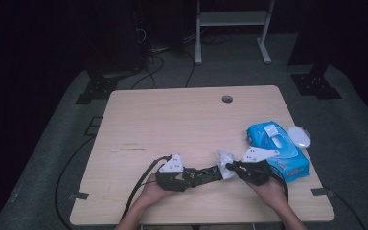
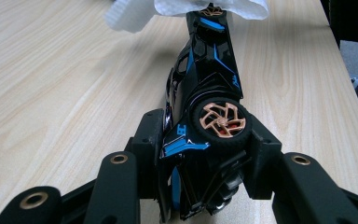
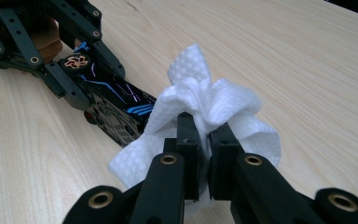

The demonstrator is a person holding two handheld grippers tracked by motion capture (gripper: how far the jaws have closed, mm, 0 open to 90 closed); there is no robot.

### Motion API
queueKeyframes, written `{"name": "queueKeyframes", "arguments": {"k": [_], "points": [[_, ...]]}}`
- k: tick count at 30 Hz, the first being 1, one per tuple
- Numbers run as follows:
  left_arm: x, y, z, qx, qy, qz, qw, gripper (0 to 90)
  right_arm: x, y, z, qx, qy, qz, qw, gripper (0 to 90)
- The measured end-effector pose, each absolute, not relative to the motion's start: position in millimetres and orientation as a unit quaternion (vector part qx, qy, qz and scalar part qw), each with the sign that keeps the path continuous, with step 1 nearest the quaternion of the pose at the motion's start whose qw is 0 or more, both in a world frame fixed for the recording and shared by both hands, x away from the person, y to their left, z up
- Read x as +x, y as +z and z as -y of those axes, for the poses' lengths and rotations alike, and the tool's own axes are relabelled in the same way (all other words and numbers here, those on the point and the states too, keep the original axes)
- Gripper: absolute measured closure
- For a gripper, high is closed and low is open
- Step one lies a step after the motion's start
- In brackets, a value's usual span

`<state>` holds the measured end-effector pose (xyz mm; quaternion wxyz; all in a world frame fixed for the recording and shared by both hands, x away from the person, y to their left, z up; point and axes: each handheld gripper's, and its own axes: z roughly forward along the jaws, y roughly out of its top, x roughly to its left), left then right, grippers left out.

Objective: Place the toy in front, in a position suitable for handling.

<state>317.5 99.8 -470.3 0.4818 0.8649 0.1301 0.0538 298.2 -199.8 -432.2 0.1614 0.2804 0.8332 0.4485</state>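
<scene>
Left gripper view, left gripper [image 2: 207, 154] clamping car [image 2: 209, 93] on its side, long axis straight ahead, far end touching wipe [image 3: 205, 112] pinched by right gripper [image 3: 204, 140].

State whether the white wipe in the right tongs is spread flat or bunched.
Bunched: the white wipe is crumpled into folds, pinched between the right tongs.

A pale wooden bench [image 1: 172, 120] carries a blue wet-wipe pack [image 1: 278, 151], with a white oval object [image 1: 299, 136] just beside it.
</scene>
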Motion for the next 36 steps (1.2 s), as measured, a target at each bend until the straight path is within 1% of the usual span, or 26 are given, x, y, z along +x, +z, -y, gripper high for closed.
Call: {"name": "queueKeyframes", "arguments": {"k": [1, 3, 6, 11, 12, 19, 21, 25, 27, 34, 36], "points": [[318, -470, -100, 0.865, 0.053, -0.13, 0.482, 56.4, 298, -432, 199, 0.276, 0.45, -0.833, 0.166, 84.8], [318, -470, -100, 0.865, 0.052, -0.131, 0.482, 56.5, 297, -430, 194, 0.269, 0.457, -0.833, 0.155, 84.7], [318, -470, -100, 0.865, 0.053, -0.13, 0.482, 56.5, 296, -431, 185, 0.251, 0.449, -0.842, 0.163, 84.7], [318, -471, -100, 0.865, 0.051, -0.128, 0.483, 56.4, 298, -431, 194, 0.266, 0.457, -0.836, 0.148, 84.7], [318, -471, -100, 0.864, 0.051, -0.128, 0.483, 56.4, 297, -430, 193, 0.266, 0.453, -0.837, 0.153, 84.7], [318, -471, -100, 0.865, 0.053, -0.127, 0.483, 56.4, 295, -431, 177, 0.247, 0.453, -0.843, 0.15, 84.6], [318, -471, -100, 0.864, 0.053, -0.127, 0.484, 56.5, 297, -430, 179, 0.249, 0.451, -0.845, 0.145, 84.5], [319, -472, -101, 0.863, 0.05, -0.129, 0.487, 56.5, 297, -429, 191, 0.269, 0.45, -0.838, 0.151, 84.6], [318, -471, -100, 0.863, 0.051, -0.129, 0.486, 56.5, 297, -430, 191, 0.271, 0.45, -0.837, 0.151, 84.5], [317, -472, -99, 0.861, 0.05, -0.133, 0.487, 56.5, 296, -431, 159, 0.242, 0.462, -0.843, 0.134, 84.6], [317, -472, -98, 0.862, 0.054, -0.132, 0.486, 56.5, 296, -432, 145, 0.23, 0.464, -0.847, 0.121, 84.6]]}}
